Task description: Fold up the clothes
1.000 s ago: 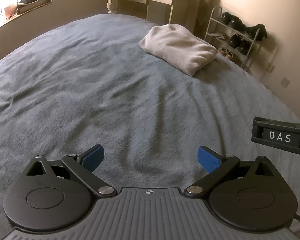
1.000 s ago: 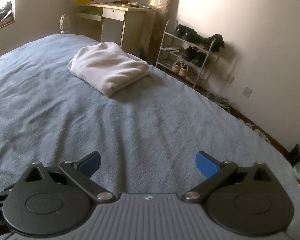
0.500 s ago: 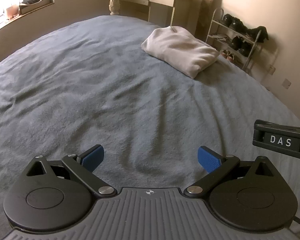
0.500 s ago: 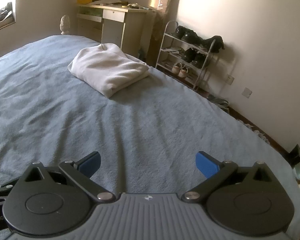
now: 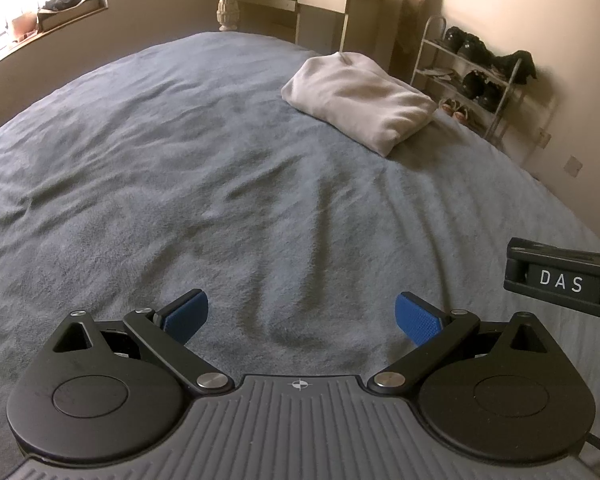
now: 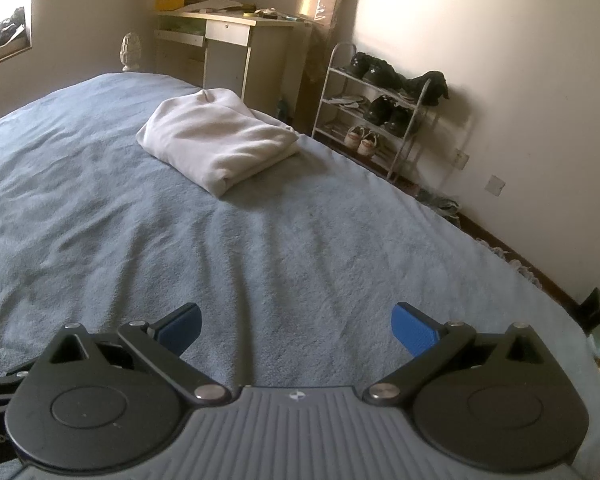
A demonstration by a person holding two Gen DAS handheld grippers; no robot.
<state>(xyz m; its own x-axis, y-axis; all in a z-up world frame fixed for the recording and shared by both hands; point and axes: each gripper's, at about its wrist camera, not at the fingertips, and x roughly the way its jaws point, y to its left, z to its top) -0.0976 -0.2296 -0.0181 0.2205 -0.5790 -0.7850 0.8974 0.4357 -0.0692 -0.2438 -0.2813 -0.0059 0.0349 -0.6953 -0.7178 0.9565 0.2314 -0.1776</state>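
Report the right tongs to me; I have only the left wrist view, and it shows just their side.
Observer: The right tongs stand open with nothing between them, above bare blanket.
Operator: Check the floor beyond the bed's right edge.
Observer: A strip of floor runs along the wall; something pale and blurred lies on it near the shoe rack.
Operator: Look further along it.
Observer: A small dark object stands at the wall's foot; I cannot tell what it is.
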